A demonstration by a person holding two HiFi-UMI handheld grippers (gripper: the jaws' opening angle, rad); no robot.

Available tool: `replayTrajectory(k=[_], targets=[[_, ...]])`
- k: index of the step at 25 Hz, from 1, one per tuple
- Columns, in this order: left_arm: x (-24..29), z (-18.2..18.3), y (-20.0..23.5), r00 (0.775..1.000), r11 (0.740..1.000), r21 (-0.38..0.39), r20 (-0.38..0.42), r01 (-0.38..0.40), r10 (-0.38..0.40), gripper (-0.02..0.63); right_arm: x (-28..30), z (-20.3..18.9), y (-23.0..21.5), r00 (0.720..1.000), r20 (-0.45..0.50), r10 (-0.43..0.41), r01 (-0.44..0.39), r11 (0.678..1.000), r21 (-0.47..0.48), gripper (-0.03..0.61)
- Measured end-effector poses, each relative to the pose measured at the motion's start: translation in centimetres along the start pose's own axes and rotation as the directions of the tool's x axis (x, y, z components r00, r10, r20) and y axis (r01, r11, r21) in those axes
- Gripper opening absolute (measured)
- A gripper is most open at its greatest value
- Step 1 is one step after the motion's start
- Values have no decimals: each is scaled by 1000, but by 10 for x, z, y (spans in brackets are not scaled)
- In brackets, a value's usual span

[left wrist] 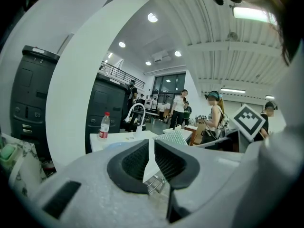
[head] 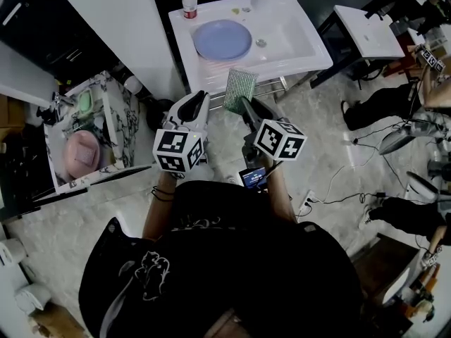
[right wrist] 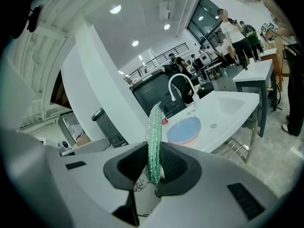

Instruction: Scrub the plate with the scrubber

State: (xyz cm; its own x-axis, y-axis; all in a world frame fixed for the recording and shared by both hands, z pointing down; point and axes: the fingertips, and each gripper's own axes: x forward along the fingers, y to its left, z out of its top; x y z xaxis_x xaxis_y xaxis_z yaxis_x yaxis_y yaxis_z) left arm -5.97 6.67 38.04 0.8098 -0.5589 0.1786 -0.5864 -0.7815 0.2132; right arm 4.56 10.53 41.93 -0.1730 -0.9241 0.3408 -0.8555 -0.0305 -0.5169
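Two claws reach out ahead of us over the pale floor (head: 317, 118), both short of a white sink (head: 310, 56). Our left claw (head: 202, 96) has its jaws drawn together to a thin slit. Seen along its own jaws, nothing sits between the dark ribbed pads (left wrist: 135, 161). Our right claw (head: 244, 104) is clamped on the scrubber (head: 239, 89), a thin green pad with a silvery glint. In the right claw view the scrubber (right wrist: 154, 137) stands on edge. Its lower part is pinched between the pads and the rest rises above the jaw tips.

From the head view the scrubber hangs just in front of the sink's near edge, apart from the plate (head: 222, 39). We see that light blue plate lying flat on the left part of the sink, left of the drain (head: 261, 43), with nothing touching it. A bottle (head: 189, 1) with a red cap stands upright at the sink's back left corner. A curved white faucet (right wrist: 183, 82) rises from the back edge.

Each claw carries a marker cube, the left one (head: 179, 150) and the right one (head: 280, 139) close side by side above our hands. Off to our left stands a second sink (head: 116, 115) with a marbled pattern, and a pink plate (head: 82, 152) lies in it. Several people (left wrist: 179, 109) stand far off in the hall behind the white sink.
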Motion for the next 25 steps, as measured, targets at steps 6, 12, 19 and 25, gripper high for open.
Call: replayTrajectory(k=[6,12,19,25], targets=[[11,6,31,999,999,15,-23,33,-32,37,30,9,5,1000,9,-29,29,1000,10,80],[21,6,62,996,997,9,-50,77,-77,37,56,12,12,998,22,-62,61,998,16,80],[39,1,82,991,995,-6,-88,101,-101,38,71,16,0,994,14,-113,112,993,28,81],[62,-3,92,989,996,-28,-119,85,-88,38,79,34,-25,990,18,-142,141,989,48,80]])
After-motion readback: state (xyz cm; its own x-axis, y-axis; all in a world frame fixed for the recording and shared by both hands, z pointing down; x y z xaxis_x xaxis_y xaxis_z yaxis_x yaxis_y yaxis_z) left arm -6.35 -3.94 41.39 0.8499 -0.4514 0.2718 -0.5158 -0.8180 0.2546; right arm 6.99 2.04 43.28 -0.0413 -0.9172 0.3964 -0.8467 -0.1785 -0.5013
